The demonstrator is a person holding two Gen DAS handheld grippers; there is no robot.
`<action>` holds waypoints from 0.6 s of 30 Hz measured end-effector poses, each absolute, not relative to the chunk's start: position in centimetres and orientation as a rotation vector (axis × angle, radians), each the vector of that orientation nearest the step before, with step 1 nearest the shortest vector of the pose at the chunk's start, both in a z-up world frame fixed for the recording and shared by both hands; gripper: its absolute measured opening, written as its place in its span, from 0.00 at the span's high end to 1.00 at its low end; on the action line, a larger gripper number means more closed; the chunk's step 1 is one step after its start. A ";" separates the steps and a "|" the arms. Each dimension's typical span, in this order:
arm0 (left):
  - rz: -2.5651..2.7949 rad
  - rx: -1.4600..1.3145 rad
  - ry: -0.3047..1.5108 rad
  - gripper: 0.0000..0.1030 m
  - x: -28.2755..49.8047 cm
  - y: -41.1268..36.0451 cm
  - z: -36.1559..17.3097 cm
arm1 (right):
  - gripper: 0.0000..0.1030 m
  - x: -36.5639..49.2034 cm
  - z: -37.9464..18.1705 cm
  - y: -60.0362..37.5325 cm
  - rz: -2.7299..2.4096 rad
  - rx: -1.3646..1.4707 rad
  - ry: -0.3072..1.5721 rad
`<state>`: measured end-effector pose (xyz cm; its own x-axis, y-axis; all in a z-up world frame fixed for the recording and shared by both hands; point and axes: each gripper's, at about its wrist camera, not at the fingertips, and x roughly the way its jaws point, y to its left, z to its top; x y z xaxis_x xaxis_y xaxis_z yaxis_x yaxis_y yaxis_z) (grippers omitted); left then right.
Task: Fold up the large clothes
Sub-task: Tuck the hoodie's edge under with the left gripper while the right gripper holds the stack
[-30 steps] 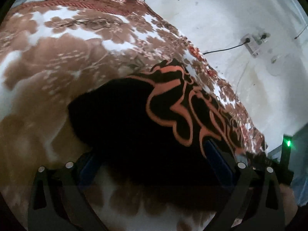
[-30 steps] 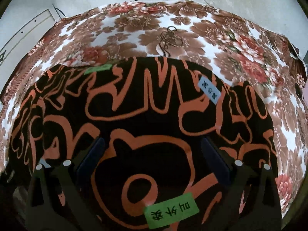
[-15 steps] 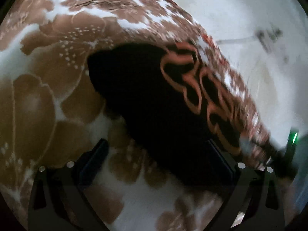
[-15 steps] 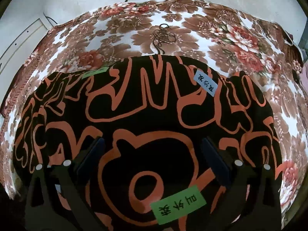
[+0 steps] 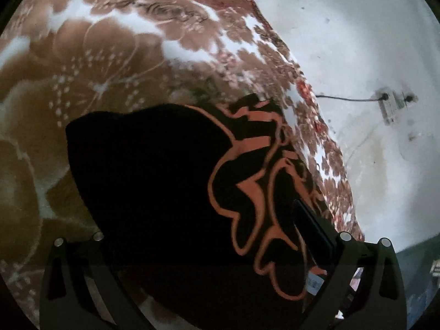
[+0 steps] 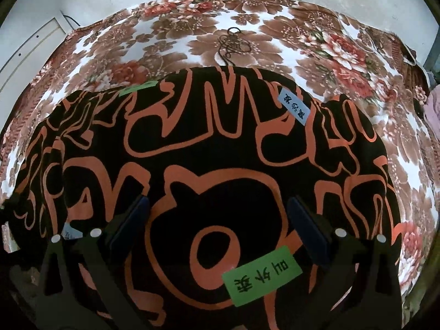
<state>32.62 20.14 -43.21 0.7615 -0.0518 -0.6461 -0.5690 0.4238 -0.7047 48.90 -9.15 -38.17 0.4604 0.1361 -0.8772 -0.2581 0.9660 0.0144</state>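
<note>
Both of my grippers point forward over one black garment with orange line print. My left gripper [image 5: 220,236] hangs low over the garment's [image 5: 154,181] plain dark edge; only its finger [image 5: 310,231] at 4 o'clock shows clearly, the other being lost against black cloth, so I cannot tell whether it is spread or pinching. My right gripper [image 6: 218,220] stands wide apart, both pads [image 6: 129,222] spread above the garment [image 6: 220,143] without pinching anything, tilted down onto its printed face. Between those pads, at 6 o'clock, lies a green label [image 6: 261,275] with black characters. Further out I count two more tags: a pale blue label [image 6: 294,107] at 1 o'clock and a second green strip [image 6: 139,87] at 11 o'clock on the far hem. The garment lies spread across one floral blanket [image 6: 316,41], brown and red blooms on white, reaching beyond it on all far sides. At 12 o'clock a tangle of dark thread [image 6: 233,44] sits on the blanket just past the hem. In the left view, the blanket [image 5: 110,63] fills 9 to 12 o'clock, and at 2 o'clock a wall socket [image 5: 390,104] with a black cable [image 5: 346,99] sits on the white wall.
</note>
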 end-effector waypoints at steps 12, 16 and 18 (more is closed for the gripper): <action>0.364 -0.581 0.733 0.05 32.3 13.9 -39.3 | 0.05 48.9 -38.4 -8.7 0.236 -0.123 1.079; 0.350 -0.556 0.693 0.05 33.0 13.7 -41.0 | 0.05 48.9 -38.4 -8.8 0.239 -0.122 1.084; 0.376 -0.663 0.753 0.05 33.9 15.7 -43.6 | 0.05 48.9 -38.4 -8.8 0.243 -0.125 1.088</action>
